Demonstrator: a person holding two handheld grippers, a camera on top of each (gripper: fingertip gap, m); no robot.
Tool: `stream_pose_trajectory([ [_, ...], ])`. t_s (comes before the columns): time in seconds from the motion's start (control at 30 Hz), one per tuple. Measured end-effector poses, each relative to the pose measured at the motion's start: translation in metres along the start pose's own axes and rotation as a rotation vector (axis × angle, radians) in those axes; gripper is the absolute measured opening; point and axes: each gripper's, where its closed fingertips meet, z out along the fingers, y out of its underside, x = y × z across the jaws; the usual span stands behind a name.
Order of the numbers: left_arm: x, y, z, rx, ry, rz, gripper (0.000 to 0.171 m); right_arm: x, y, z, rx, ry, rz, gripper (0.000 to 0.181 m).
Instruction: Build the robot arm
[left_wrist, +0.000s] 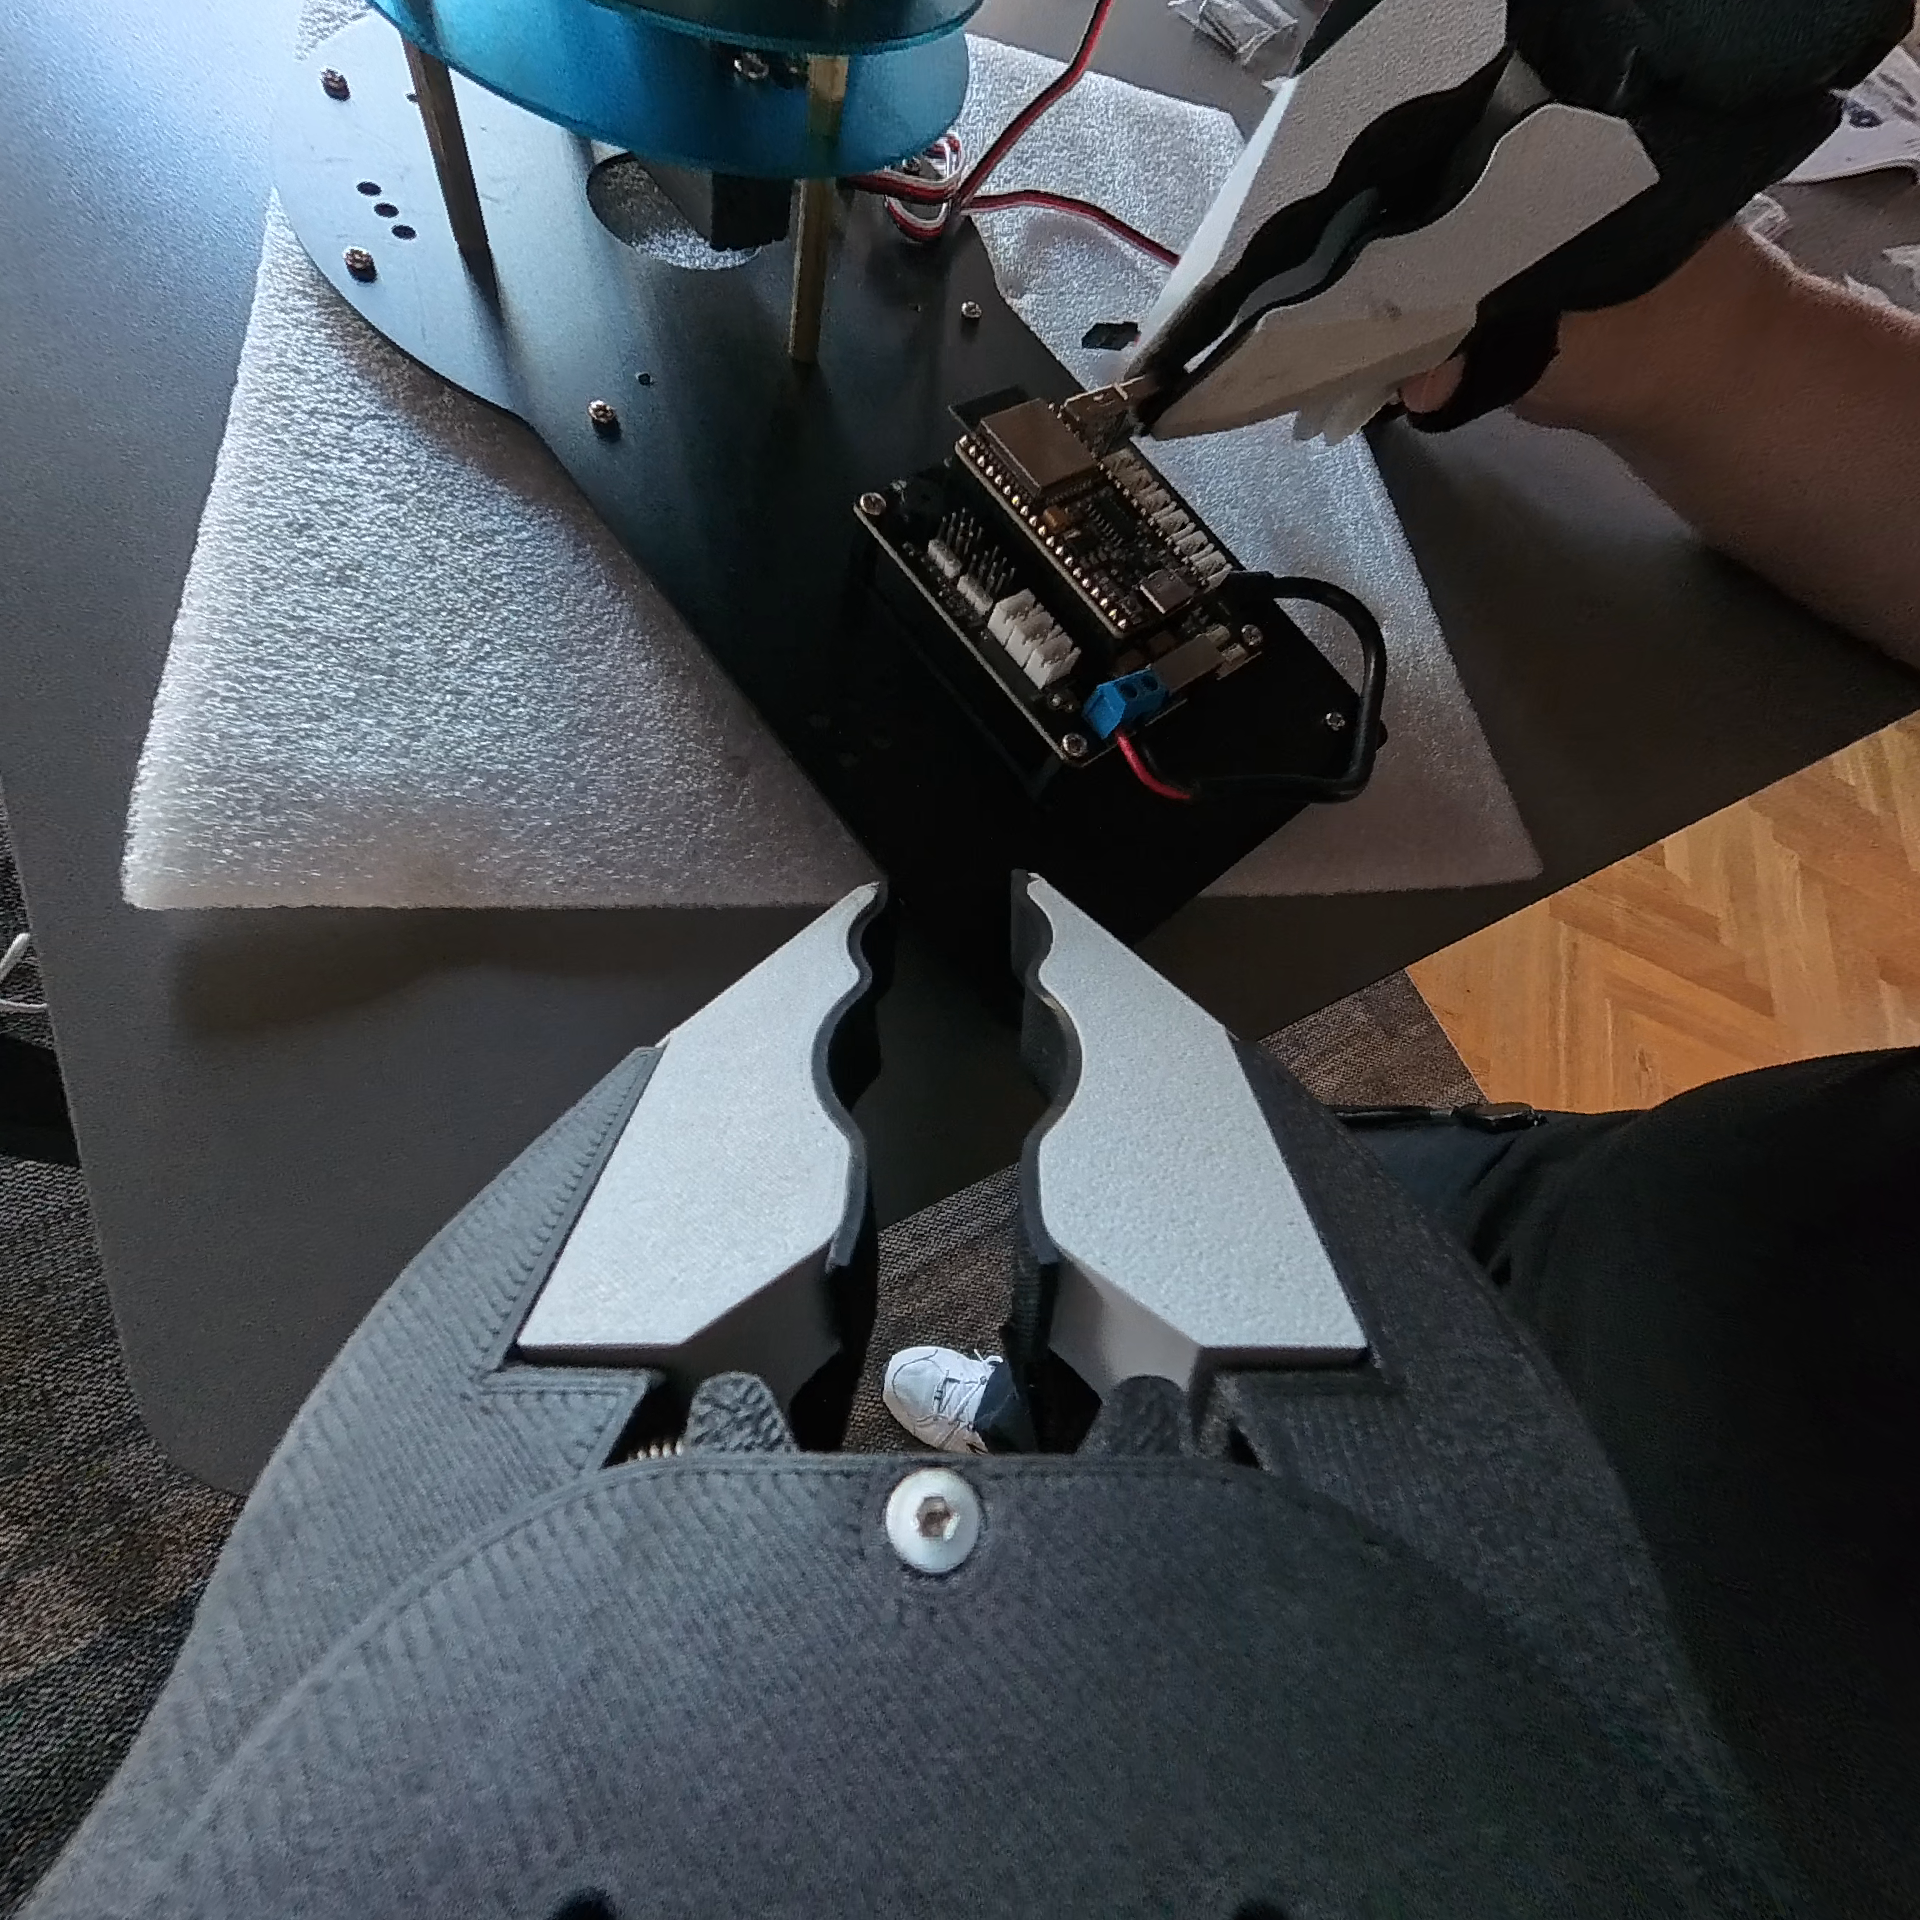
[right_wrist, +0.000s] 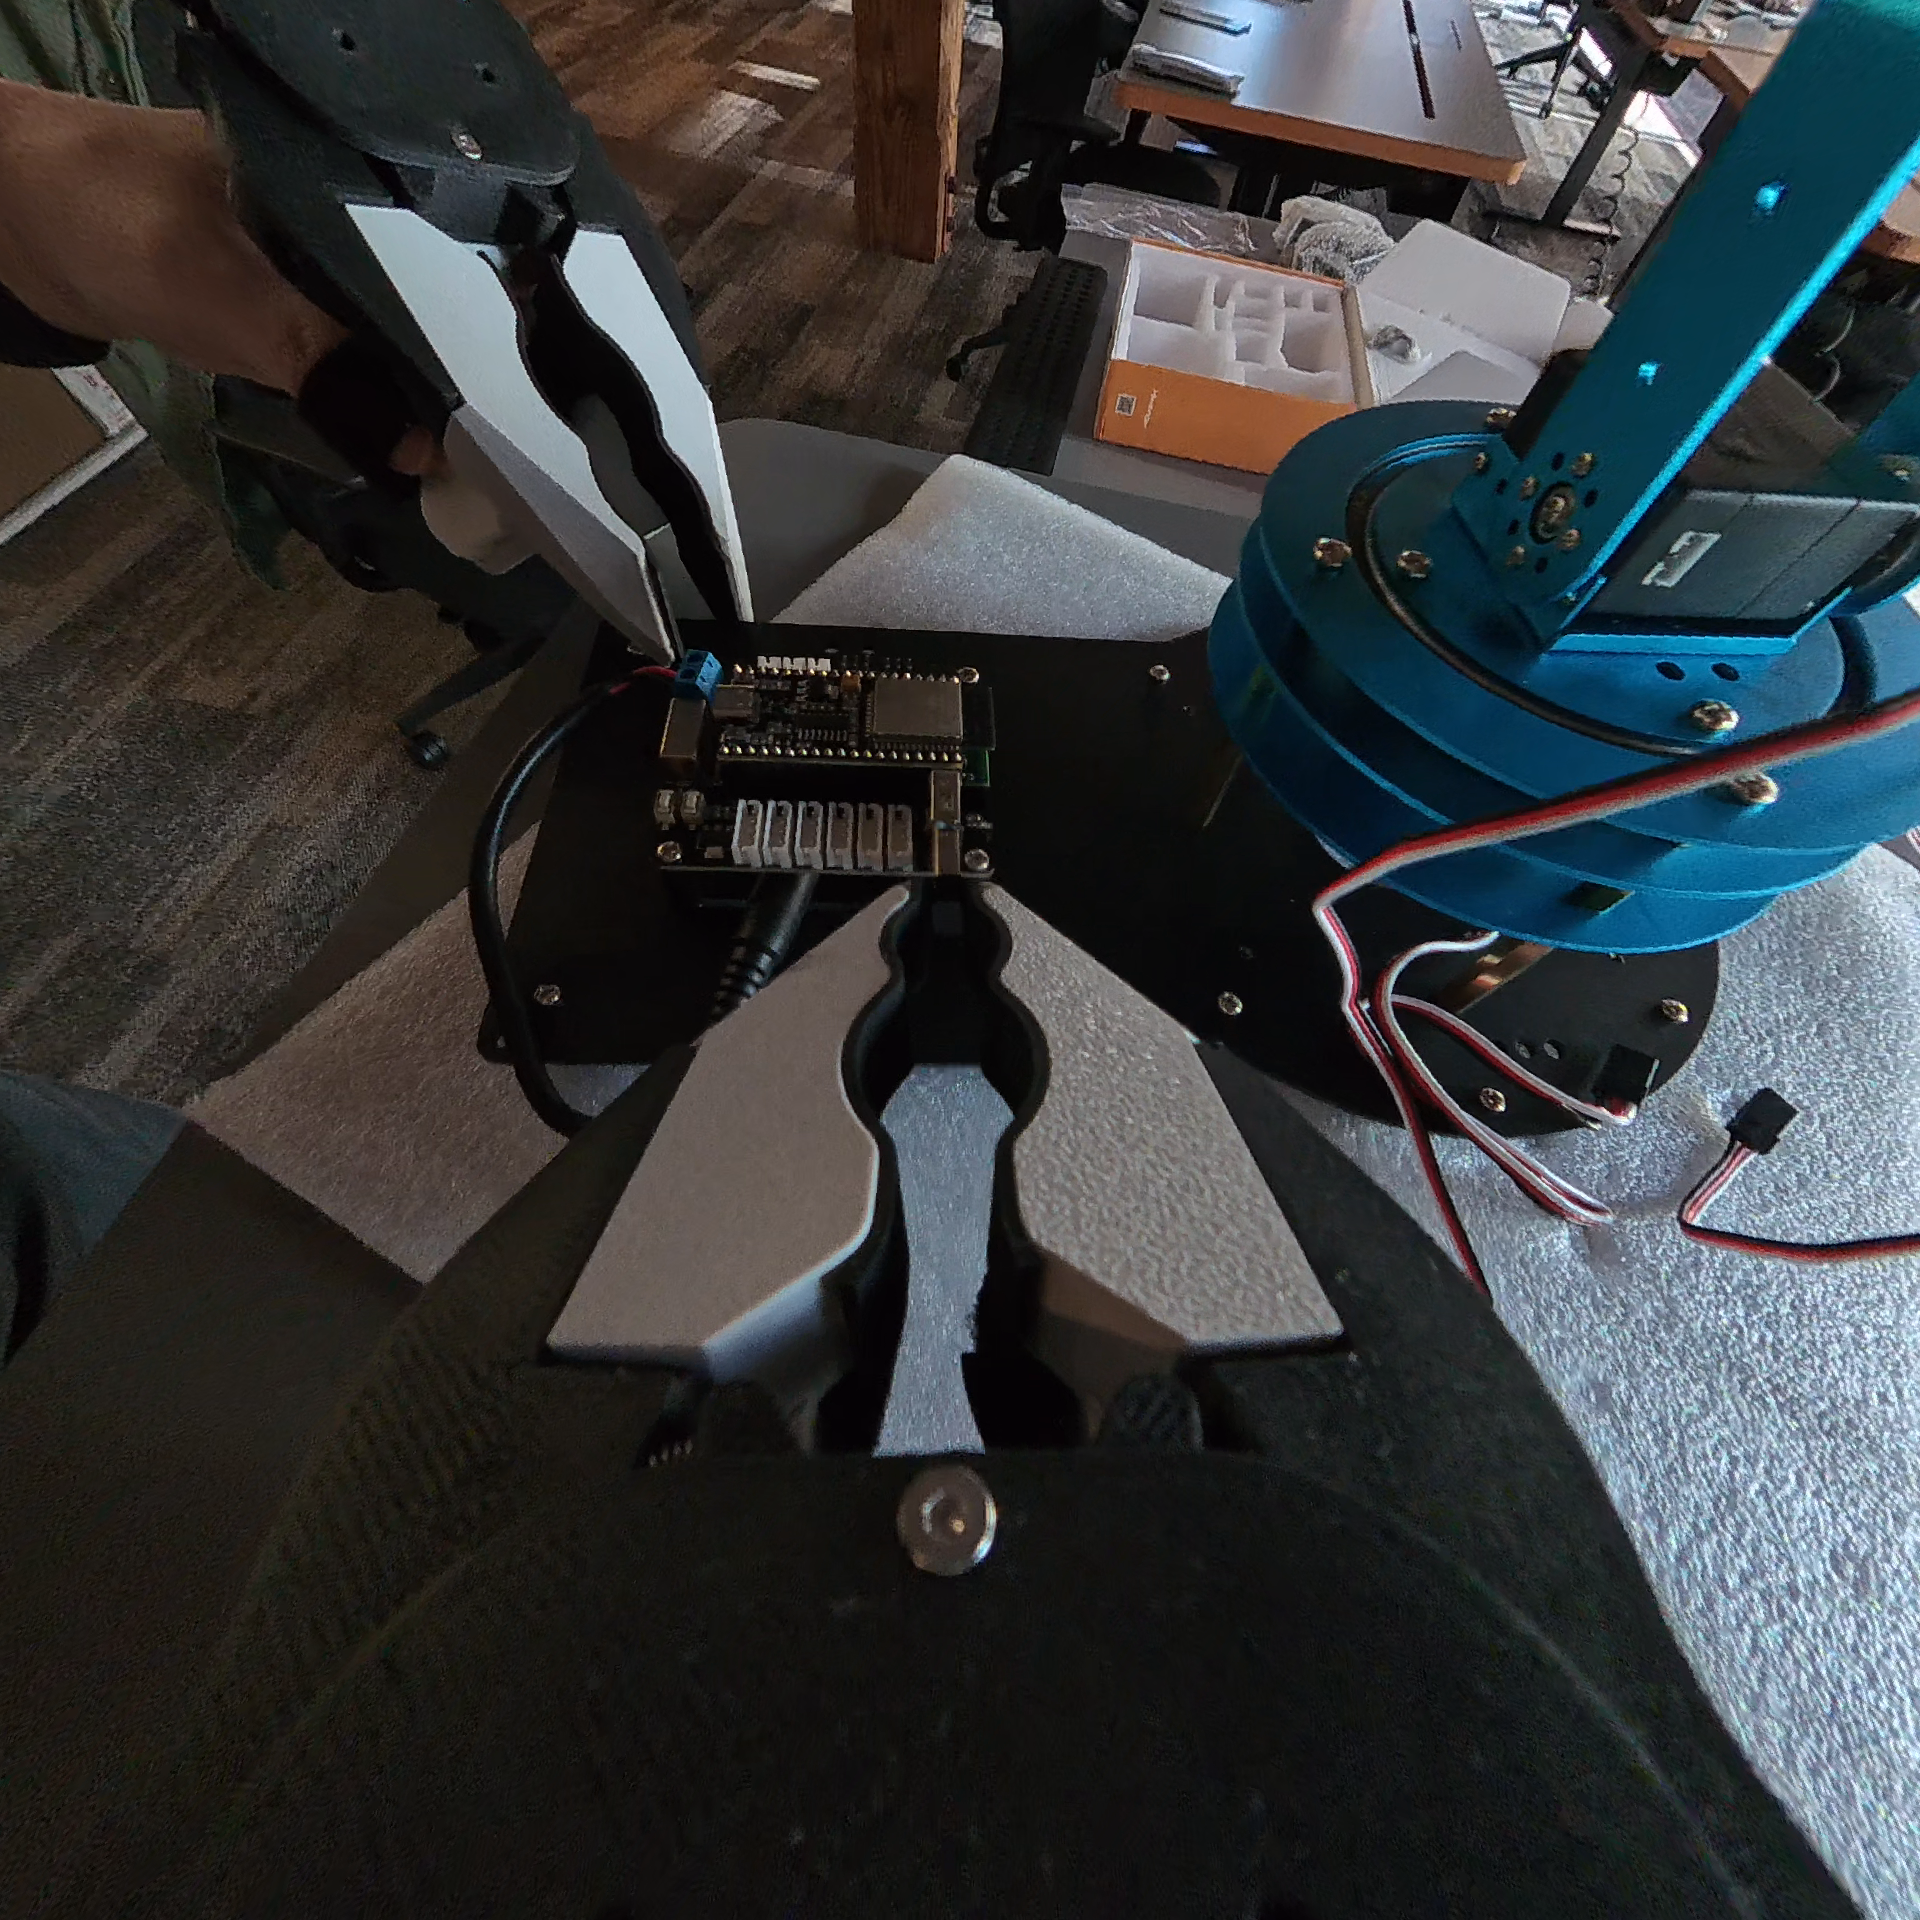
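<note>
A black circuit board (left_wrist: 1070, 582) with white sockets and a blue terminal block (left_wrist: 1127, 707) is mounted on a black base plate (left_wrist: 727, 499). My right gripper (right_wrist: 948, 899) is shut on a small metal plug (right_wrist: 945, 821) at the board's (right_wrist: 831, 758) edge. It also shows in the left wrist view (left_wrist: 1143, 410), pinching the plug (left_wrist: 1101, 407). My left gripper (left_wrist: 953, 899) is open, its tips at the plate's near corner. In the right wrist view it (right_wrist: 707, 634) sits just beside the blue terminal block (right_wrist: 698, 670); I cannot tell if it touches the plate.
A blue robot-arm base (right_wrist: 1507, 727) stands on the plate's (right_wrist: 1101, 831) far end. The plate lies on a white foam sheet (left_wrist: 416, 623). Loose red, white and black servo wires (right_wrist: 1392, 1039) trail right. A black cable (left_wrist: 1361, 707) loops by the board. An orange box (right_wrist: 1216, 416) stands behind. The gap from one gripper's tips to the other's is roughly 11 cm.
</note>
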Motion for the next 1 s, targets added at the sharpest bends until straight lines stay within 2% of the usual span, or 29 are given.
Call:
stream_pose_trajectory([
  [0.17, 0.001, 0.000, -0.004, 0.011, 0.013, -0.004, 0.022, -0.005, -0.003, -0.021, 0.014, -0.001, 0.041, 0.006],
  [0.27, 0.005, -0.006, -0.022, 0.079, 0.005, -0.040, 0.026, -0.023, -0.016, -0.040, 0.032, -0.052, 0.079, 0.006],
  [0.33, 0.024, -0.018, -0.037, 0.122, 0.008, -0.003, 0.024, -0.040, -0.028, -0.048, 0.054, -0.102, 0.113, 0.006],
  [0.4, 0.062, -0.034, -0.047, 0.142, 0.044, 0.088, 0.020, -0.066, -0.042, -0.053, 0.074, -0.186, 0.127, 0.006],
  [0.5, 0.123, -0.061, -0.052, 0.193, 0.145, 0.211, 0.019, -0.100, -0.068, -0.056, 0.108, -0.265, 0.073, 0.006],
  [0.57, 0.144, -0.070, -0.054, 0.200, 0.165, 0.266, 0.022, -0.117, -0.082, -0.057, 0.120, -0.303, 0.034, 0.006],
  [0.63, 0.154, -0.076, -0.058, 0.209, 0.162, 0.308, 0.018, -0.128, -0.093, -0.059, 0.132, -0.324, -0.003, 0.006],
  [0.7, 0.163, -0.078, -0.063, 0.232, 0.189, 0.331, 0.006, -0.137, -0.100, -0.062, 0.137, -0.349, -0.022, 0.006],
  [0.9, 0.174, -0.072, -0.069, 0.248, 0.223, 0.328, 0.004, -0.151, -0.105, -0.067, 0.157, -0.395, -0.035, 0.006],
  [1.0, 0.181, -0.079, -0.077, 0.327, 0.270, 0.282, 0.003, -0.154, -0.114, -0.074, 0.260, -0.420, 0.011, 0.007],
])
